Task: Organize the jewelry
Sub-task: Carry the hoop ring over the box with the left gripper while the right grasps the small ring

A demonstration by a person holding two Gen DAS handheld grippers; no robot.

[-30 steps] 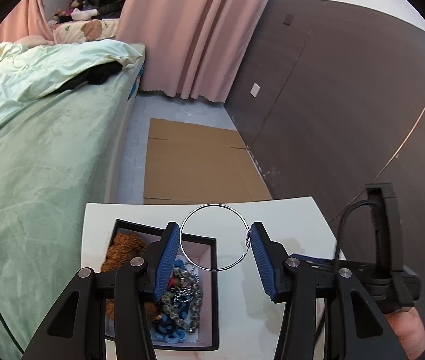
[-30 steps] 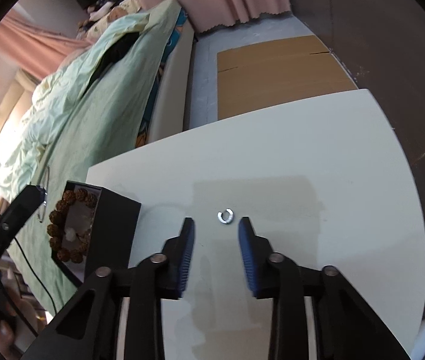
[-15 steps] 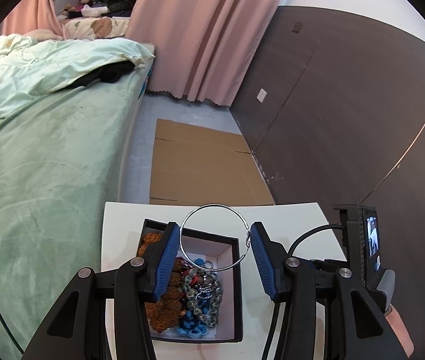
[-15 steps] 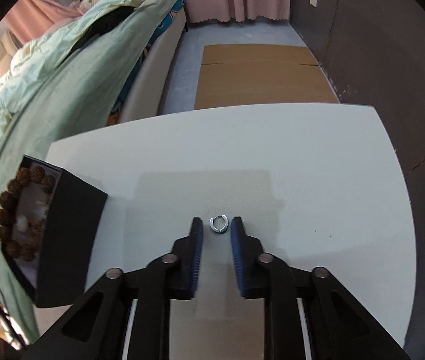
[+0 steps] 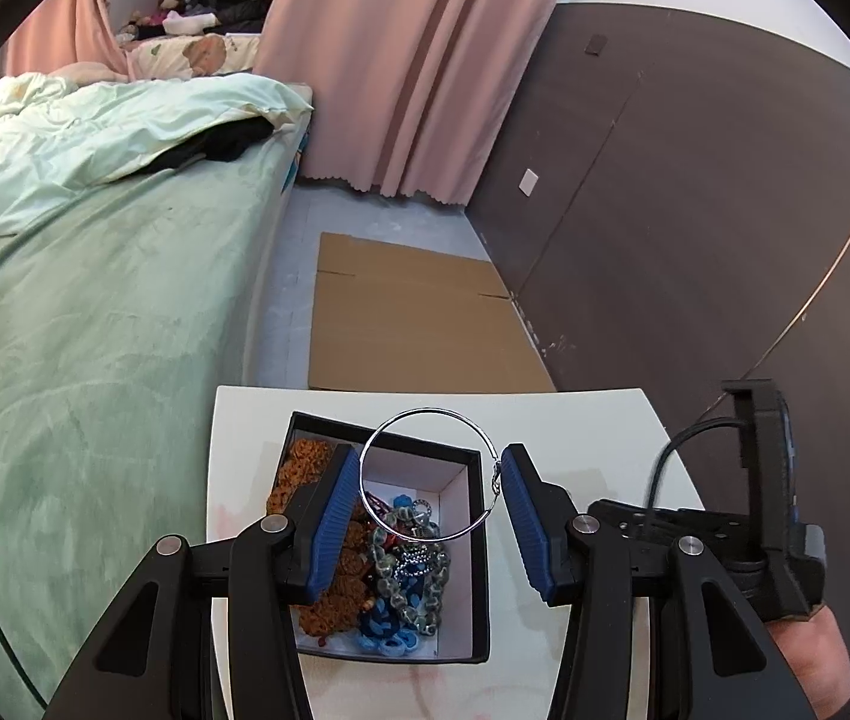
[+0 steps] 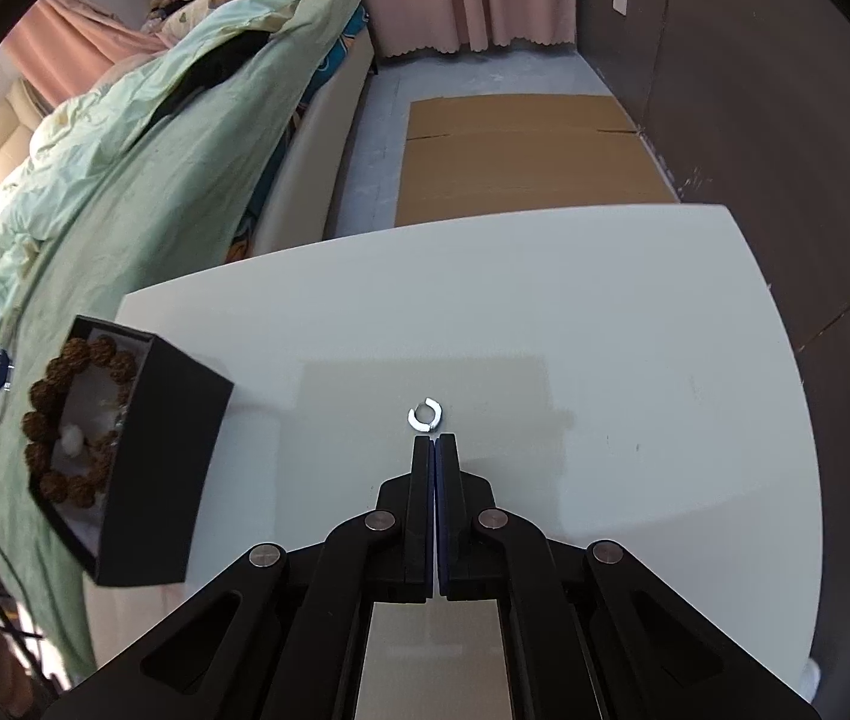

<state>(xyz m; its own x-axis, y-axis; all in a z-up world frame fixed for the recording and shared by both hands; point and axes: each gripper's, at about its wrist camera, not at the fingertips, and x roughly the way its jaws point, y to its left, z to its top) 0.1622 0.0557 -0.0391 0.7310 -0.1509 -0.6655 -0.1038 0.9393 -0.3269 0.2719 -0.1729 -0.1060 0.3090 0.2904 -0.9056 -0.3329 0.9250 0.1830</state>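
My left gripper [image 5: 432, 474] is shut on a large thin silver hoop [image 5: 425, 414], held by its two sides above a black jewelry box [image 5: 480, 546]. The box holds brown bead bracelets [image 5: 305, 462], grey-green beads and blue pieces. In the right wrist view the same box [image 6: 167, 456] stands at the table's left edge. My right gripper [image 6: 434, 439] is shut, its tips just behind a small open silver ring [image 6: 425, 415] lying on the white table [image 6: 604, 330]. The ring lies outside the tips.
A green-covered bed [image 5: 77, 312] runs along the left. Flat cardboard [image 5: 413, 324] lies on the floor beyond the table. A dark wall panel [image 5: 694, 228] is on the right. The right hand's gripper body and phone mount [image 5: 760, 480] sit to the right of the box.
My left gripper carried the hoop to over the box. My right gripper closed fully, from wide open around the small ring to shut behind it.
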